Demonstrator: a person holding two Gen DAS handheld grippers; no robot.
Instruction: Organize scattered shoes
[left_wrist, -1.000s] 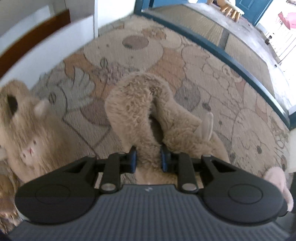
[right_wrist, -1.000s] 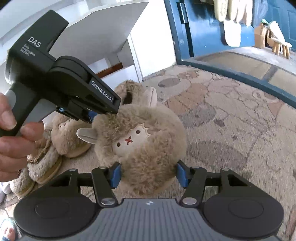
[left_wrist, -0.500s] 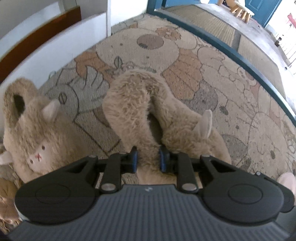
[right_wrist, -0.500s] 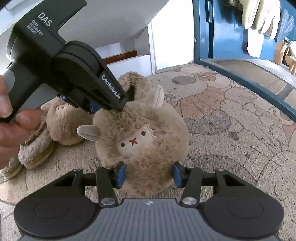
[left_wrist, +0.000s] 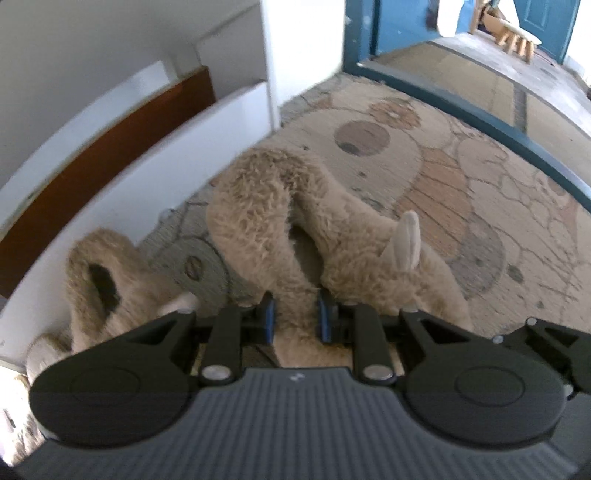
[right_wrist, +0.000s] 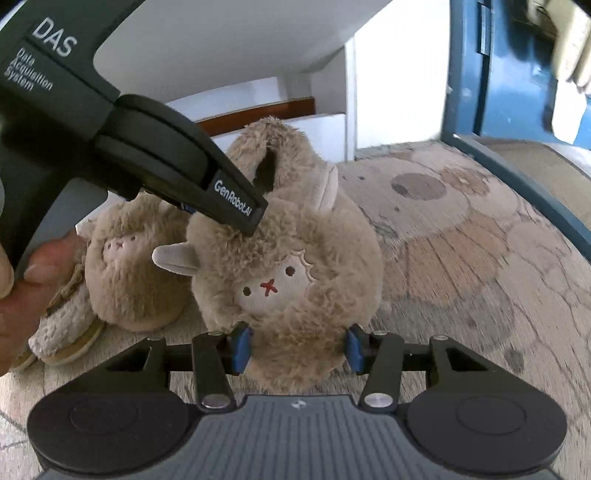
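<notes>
The left gripper (left_wrist: 294, 314) has its blue-padded fingers (left_wrist: 269, 314) drawn close together, pinching the fuzzy collar of a slipper (left_wrist: 332, 236). The right gripper (right_wrist: 297, 346) holds its blue pads (right_wrist: 241, 346) much wider apart, pressed against both sides of the same slipper's toe. In the right wrist view the left gripper reaches in from the upper left with its tips angled downward, and a bare hand (right_wrist: 18, 295) wraps its handle at the left edge.
</notes>
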